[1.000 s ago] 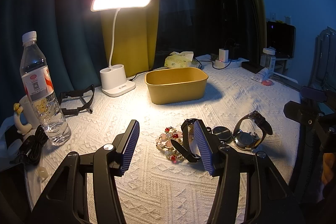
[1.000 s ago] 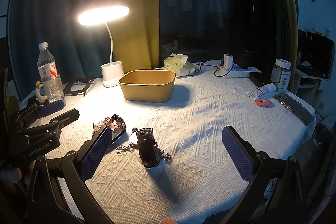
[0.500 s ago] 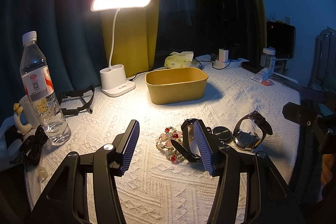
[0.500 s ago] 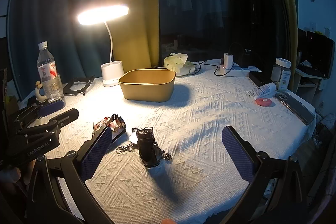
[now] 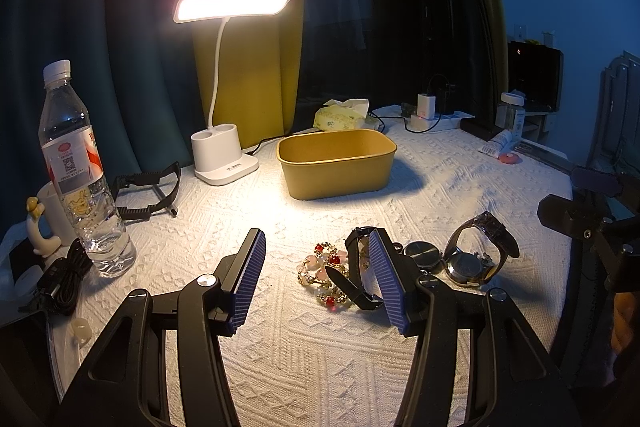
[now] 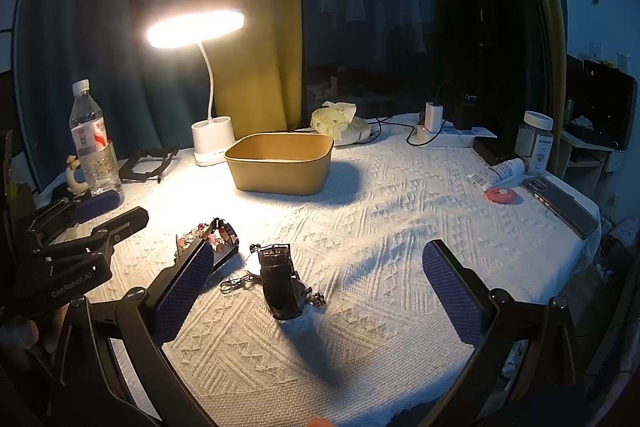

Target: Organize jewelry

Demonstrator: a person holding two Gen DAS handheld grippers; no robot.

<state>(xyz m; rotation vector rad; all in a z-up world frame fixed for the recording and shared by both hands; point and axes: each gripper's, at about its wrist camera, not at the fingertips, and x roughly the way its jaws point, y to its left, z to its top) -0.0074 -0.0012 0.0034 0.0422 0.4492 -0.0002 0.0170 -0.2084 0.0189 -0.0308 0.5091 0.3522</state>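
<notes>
A yellow box (image 5: 336,163) stands open and empty mid-table; it also shows in the right wrist view (image 6: 280,161). Near the front lie a beaded bracelet with red stones (image 5: 320,273), a black-strap watch (image 5: 354,273), a round pocket watch (image 5: 418,251) and a dark-strap wristwatch (image 5: 478,251). My left gripper (image 5: 316,281) is open and empty, hovering just before the bracelet. My right gripper (image 6: 320,291) is open wide and empty, with the wristwatch (image 6: 282,283) between its fingers' line of sight and the bracelet (image 6: 204,235) to the left.
A lit desk lamp (image 5: 224,155) stands behind the box. A water bottle (image 5: 80,171), a mug and black cables are at the left. A tissue pack (image 5: 344,115), power strip (image 5: 436,119), jar (image 6: 534,143), tube, red tape roll (image 6: 502,195) and phone (image 6: 564,201) sit at the back and right edge.
</notes>
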